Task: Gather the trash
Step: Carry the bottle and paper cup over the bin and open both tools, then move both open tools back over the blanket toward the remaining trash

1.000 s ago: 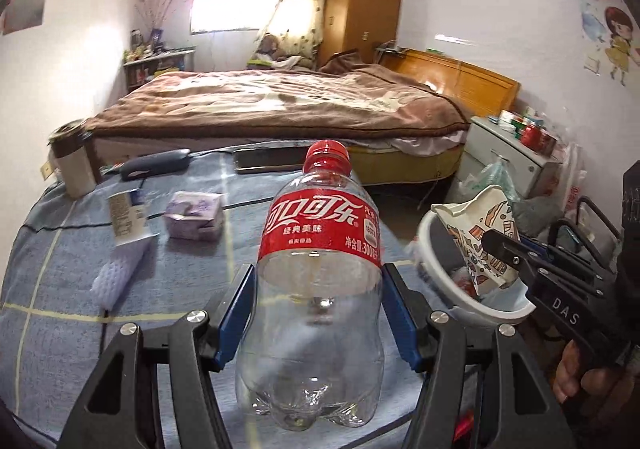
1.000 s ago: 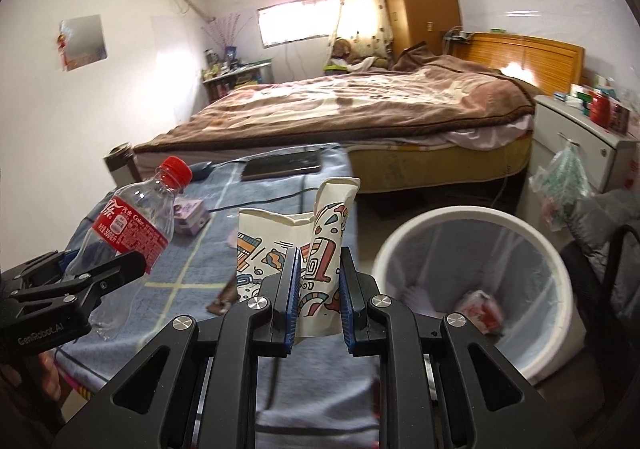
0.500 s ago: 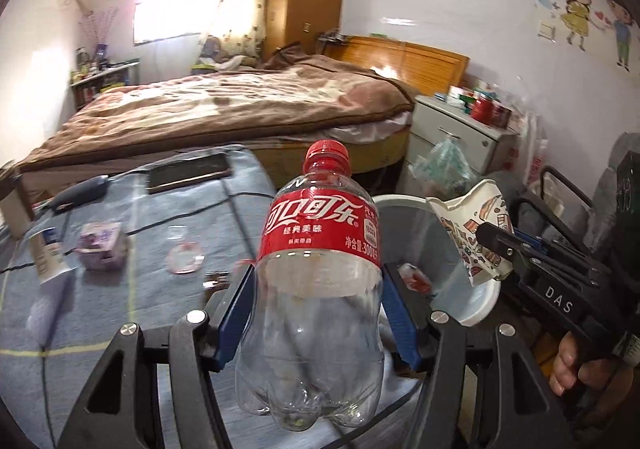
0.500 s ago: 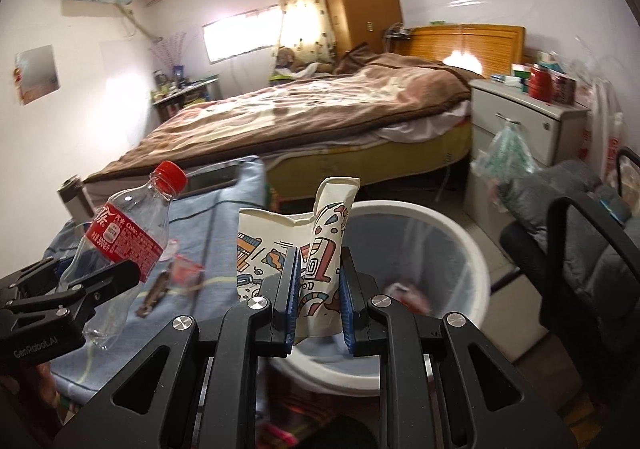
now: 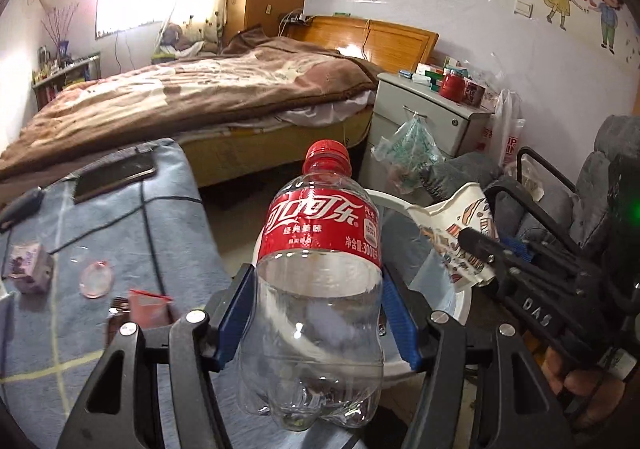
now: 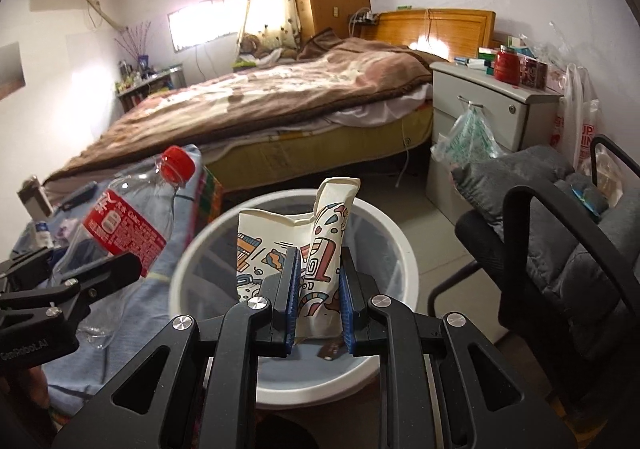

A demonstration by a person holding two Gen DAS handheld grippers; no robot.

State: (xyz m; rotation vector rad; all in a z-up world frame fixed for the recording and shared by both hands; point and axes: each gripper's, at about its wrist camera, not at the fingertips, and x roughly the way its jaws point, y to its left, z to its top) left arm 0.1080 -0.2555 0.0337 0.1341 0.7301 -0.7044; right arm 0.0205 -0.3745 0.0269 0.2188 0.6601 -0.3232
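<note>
We have two pieces of trash in hand. The left gripper (image 5: pixel 318 323) has its jaws about half open and clamped on the belly of the empty cola bottle (image 5: pixel 318 285), which fills the lower centre of the left wrist view. The right gripper (image 6: pixel 318 299) has its jaws nearly shut, pinching the flattened paper cup (image 6: pixel 298 245) at the centre of the right wrist view, directly over the mouth of the white trash bin (image 6: pixel 192 269).

The main risk we see is with the bottle. In the right wrist view it sits at the left of the frame, above the blue-covered worktop (image 6: pixel 132 309) and beside the bin's rim rather than over its opening, so letting go now would probably drop it on the worktop or the floor. It is smooth and round, so it could also roll away or bounce off the rim. The cup is light and creased; it might cling to a pad or catch on the rim on release.

The bottle's long axis runs up the frame in the left wrist view, red cap toward the top; from the right wrist view it leans, cap toward the upper right. The cup stands upright, open rim uppermost.
</note>
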